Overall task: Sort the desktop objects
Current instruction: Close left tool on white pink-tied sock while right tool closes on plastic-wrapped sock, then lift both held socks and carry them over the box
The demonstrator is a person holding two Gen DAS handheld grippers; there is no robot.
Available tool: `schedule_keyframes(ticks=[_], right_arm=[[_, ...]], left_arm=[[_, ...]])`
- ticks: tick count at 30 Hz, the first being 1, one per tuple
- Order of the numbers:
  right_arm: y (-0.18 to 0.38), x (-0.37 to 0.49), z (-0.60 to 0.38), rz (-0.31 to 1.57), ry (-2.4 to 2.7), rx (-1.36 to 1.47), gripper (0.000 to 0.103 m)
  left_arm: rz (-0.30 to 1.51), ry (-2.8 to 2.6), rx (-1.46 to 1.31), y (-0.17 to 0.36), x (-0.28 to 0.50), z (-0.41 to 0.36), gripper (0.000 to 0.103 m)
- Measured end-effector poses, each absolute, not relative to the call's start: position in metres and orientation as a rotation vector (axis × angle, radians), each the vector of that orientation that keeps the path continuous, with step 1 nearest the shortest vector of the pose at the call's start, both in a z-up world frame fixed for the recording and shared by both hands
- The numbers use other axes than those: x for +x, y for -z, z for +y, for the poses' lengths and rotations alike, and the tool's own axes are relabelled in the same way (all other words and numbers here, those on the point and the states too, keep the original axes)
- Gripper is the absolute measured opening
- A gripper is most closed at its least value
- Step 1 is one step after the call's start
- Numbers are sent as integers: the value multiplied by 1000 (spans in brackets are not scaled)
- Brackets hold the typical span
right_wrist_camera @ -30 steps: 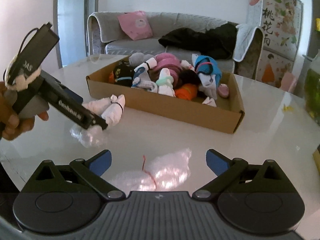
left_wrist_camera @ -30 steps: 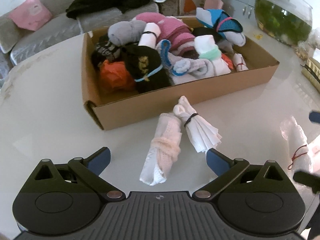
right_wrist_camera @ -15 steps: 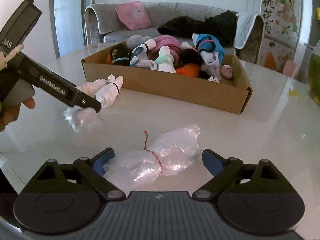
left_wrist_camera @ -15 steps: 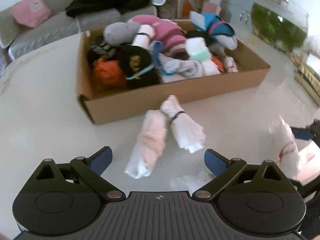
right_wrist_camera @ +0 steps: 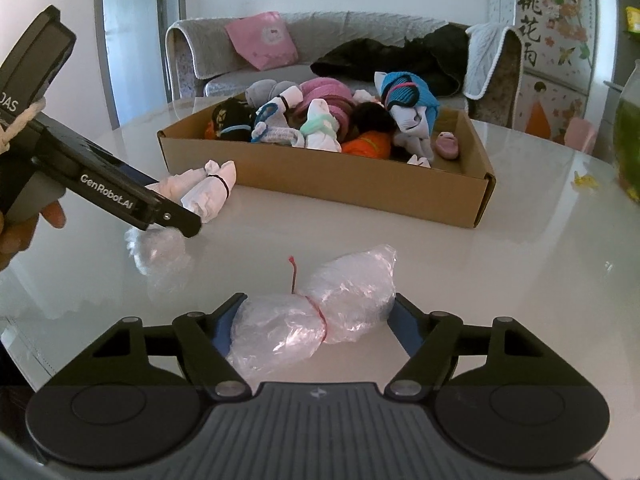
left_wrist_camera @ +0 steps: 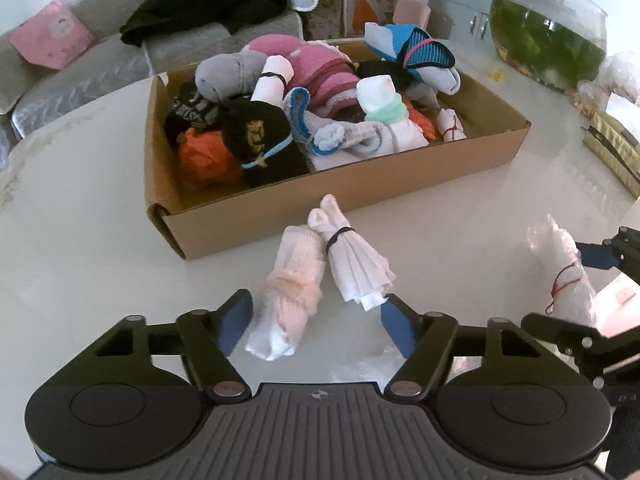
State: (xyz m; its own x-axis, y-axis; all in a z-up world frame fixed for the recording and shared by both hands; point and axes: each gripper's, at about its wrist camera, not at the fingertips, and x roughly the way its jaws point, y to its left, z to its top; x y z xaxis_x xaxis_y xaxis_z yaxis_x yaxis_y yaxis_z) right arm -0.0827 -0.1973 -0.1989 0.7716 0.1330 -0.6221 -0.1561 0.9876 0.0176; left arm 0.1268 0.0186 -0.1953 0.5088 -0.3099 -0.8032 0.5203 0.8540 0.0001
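A cardboard box (left_wrist_camera: 360,184) (right_wrist_camera: 320,184) heaped with rolled socks stands mid-table. In front of it lie a pink-and-white sock roll (left_wrist_camera: 294,300) and a white bundle with a black band (left_wrist_camera: 356,264) (right_wrist_camera: 212,192). My left gripper (left_wrist_camera: 316,320) (right_wrist_camera: 176,220) hovers just short of them with its jaws closing. A crumpled clear plastic lump (left_wrist_camera: 356,364) (right_wrist_camera: 160,248) lies under it, and neither pad presses on anything. My right gripper (right_wrist_camera: 316,316) is closing on a clear plastic bag tied with red string (right_wrist_camera: 320,312) (left_wrist_camera: 560,256), a pad touching each end.
A fish bowl (left_wrist_camera: 548,28) and packets (left_wrist_camera: 612,148) stand at the table's right edge. Beyond the table are a grey sofa with a pink cushion (right_wrist_camera: 260,40) and a black garment (right_wrist_camera: 380,56). A person's hand (right_wrist_camera: 20,224) holds the left gripper.
Both grippers' jaws have narrowed. The right gripper came forward until the plastic bag lay between its pads. The left gripper shifted only slightly over the socks and the plastic lump.
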Motion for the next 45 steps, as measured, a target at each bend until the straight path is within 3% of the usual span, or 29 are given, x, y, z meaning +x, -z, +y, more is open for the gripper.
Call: schedule_keyframes(ticks=[13,25,29,33,34,37,45], right_arm=[[200,-83,-195,661,-162,-49,64],[201,-84,-193,660,-162,-51,63],[201,-84,-193,659,-161,-50,64],[201,-84,-192,660,-162,-47,64],[202,-85,-192,660,-162,-48,63],[201,-85,-190,657,-167,-53,56],[201,-90,-184,637,-192,-61,40]], left_arm=[[919,494,237,190,128,35,50],[915,413,170,190,131,57,50],[912,405,165,192,136,49,59],[905,418,170,193,137,41,59],[904,419,176,193,136,39,57],[912,439,171,191,135,38,30],[918,420,122,190,134,41,30]])
